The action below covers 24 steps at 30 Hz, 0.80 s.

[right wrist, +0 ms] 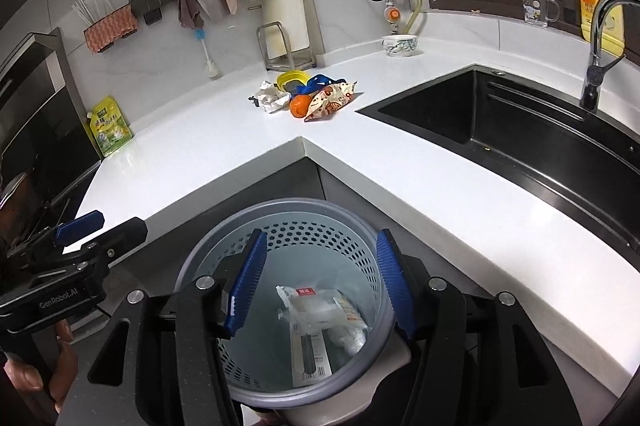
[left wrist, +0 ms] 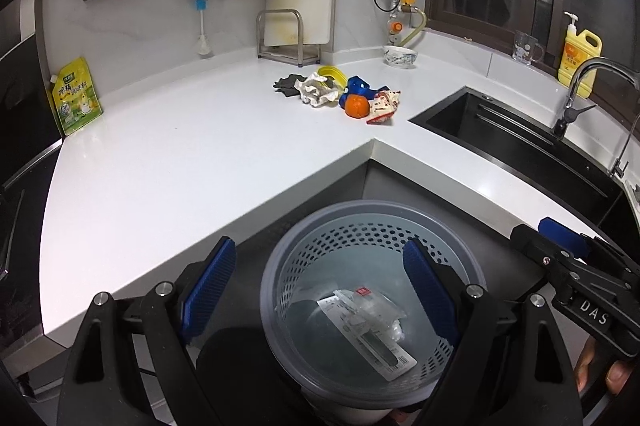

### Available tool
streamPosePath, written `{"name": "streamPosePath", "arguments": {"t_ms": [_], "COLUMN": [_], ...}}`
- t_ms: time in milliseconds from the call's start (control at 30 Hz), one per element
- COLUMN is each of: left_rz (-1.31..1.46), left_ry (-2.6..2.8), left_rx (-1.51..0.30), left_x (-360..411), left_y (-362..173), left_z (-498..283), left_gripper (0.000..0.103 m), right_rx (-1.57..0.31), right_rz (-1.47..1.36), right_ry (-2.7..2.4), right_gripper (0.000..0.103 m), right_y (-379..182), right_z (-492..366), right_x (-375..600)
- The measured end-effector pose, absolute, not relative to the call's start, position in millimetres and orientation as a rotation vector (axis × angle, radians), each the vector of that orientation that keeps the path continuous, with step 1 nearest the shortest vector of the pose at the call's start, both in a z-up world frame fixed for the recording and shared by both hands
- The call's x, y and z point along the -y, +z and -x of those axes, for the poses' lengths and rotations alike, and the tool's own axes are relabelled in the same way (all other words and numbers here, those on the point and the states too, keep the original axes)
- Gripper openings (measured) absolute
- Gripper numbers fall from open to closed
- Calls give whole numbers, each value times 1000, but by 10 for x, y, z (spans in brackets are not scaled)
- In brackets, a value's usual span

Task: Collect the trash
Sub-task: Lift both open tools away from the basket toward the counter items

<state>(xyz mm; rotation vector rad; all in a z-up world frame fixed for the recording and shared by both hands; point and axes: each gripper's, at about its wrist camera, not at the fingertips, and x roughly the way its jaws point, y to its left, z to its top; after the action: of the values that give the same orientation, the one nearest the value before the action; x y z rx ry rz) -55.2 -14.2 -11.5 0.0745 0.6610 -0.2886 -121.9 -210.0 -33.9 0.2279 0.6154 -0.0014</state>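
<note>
Poised over the bin [left wrist: 372,302] with two wrappers already inside, left gripper [left wrist: 320,290] and right gripper [right wrist: 320,282] both spread and empty; best next reaching to twelve o'clock for the counter's trash pile [left wrist: 340,94], one piece per grasp.

You've got one perforated bin [right wrist: 280,226] with two wrappers [right wrist: 320,310] in it, one orange [left wrist: 357,105], one snack packet [left wrist: 383,106], one crumpled paper [left wrist: 318,90] on the tabletop [left wrist: 200,154], one bowl [left wrist: 401,56], one glass mug [left wrist: 527,47], and one yellow soap bottle [left wrist: 579,60].
</note>
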Motion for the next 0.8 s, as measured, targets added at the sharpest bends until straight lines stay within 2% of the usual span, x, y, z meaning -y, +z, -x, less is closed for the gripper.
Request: {"name": "streamPosePath", "arguments": {"t_ms": [333,800], "left_rz": [-37,-27], "left_ry": [-256,-230], "left_rx": [-644,-600], "left_x": [27,107], "left_y": [83,283], "left_z": [163,-841], "left_gripper": [84,87], "right_rx": [-574,-589], "right_rz": [-220,-238], "right_ry": [41,28], "right_gripper": [55,57], "right_y": [-149,-7], "right_z": [833,-133], "right_x": [2136,2402]}}
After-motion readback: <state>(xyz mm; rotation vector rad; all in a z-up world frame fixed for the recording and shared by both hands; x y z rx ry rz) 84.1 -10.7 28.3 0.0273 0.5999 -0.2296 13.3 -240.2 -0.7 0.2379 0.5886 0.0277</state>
